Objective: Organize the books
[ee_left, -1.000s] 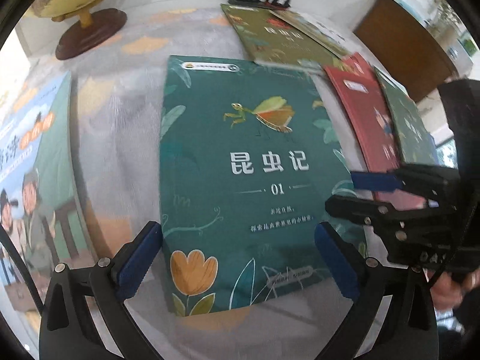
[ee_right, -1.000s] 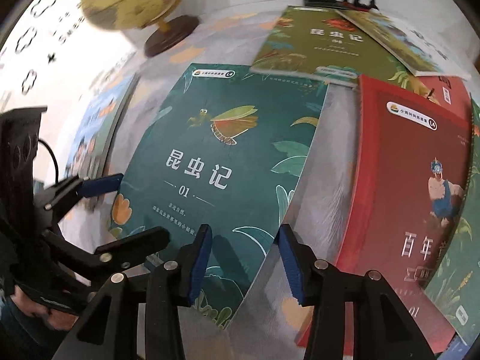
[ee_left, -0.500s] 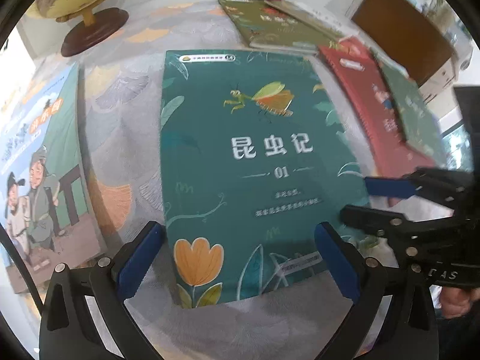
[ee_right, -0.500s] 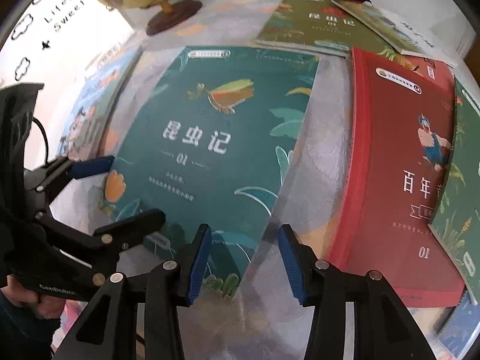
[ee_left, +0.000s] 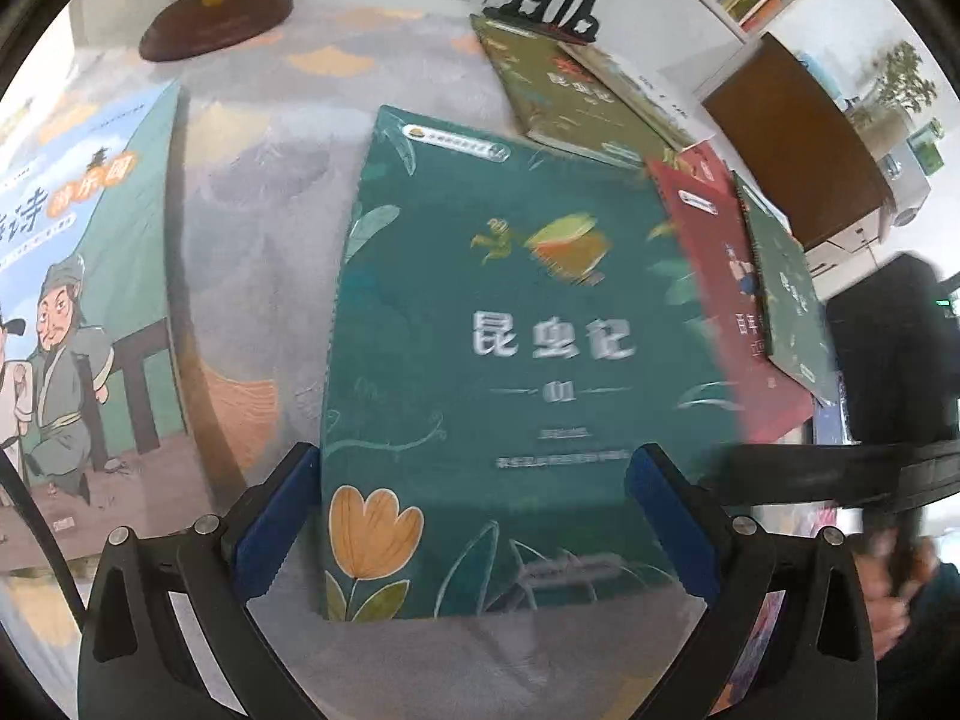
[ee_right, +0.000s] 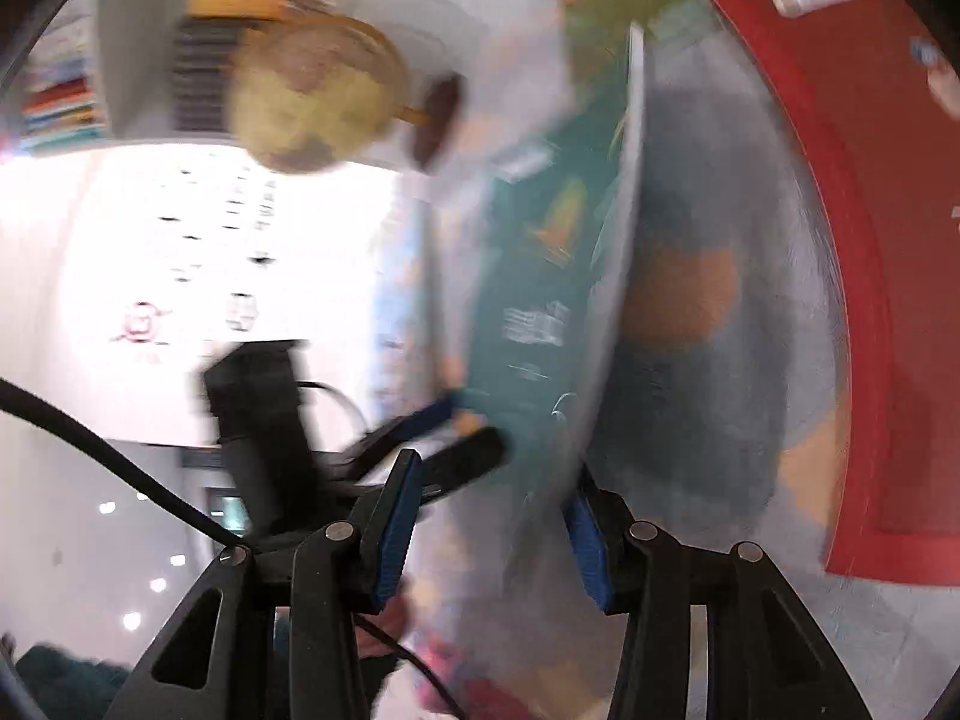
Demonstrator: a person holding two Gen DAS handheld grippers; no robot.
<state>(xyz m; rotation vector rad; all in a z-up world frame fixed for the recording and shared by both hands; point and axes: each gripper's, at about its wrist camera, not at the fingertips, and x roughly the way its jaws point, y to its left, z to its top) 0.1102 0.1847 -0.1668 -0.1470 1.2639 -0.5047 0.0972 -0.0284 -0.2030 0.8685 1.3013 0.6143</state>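
Observation:
A teal book [ee_left: 516, 360] with a flower and an insect on its cover lies flat on the patterned cloth. My left gripper [ee_left: 474, 516] is open, its wide-set fingers straddling the book's near end. In the left wrist view my right gripper [ee_left: 732, 468] is a dark blur at the book's right edge. The right wrist view is rolled and smeared. There the teal book [ee_right: 528, 312] shows its pale page edge, with its near corner between the fingers of my right gripper [ee_right: 492, 534]. Those jaws are closing, and the pads stand clear of the book. The left gripper [ee_right: 462, 429] shows at the book's far side.
A red book [ee_left: 720, 276] and a dark green one [ee_left: 786, 282] lie right of the teal book, an olive one [ee_left: 570, 90] behind it by a black stand [ee_left: 570, 0]. A picture book [ee_left: 78, 300] lies left. A globe [ee_left: 216, 18] stands at the back.
The right wrist view has rolled hard and dropped low toward the teal book's right edge. The left gripper has tilted slightly, keeping the same wide opening over the book's near end.

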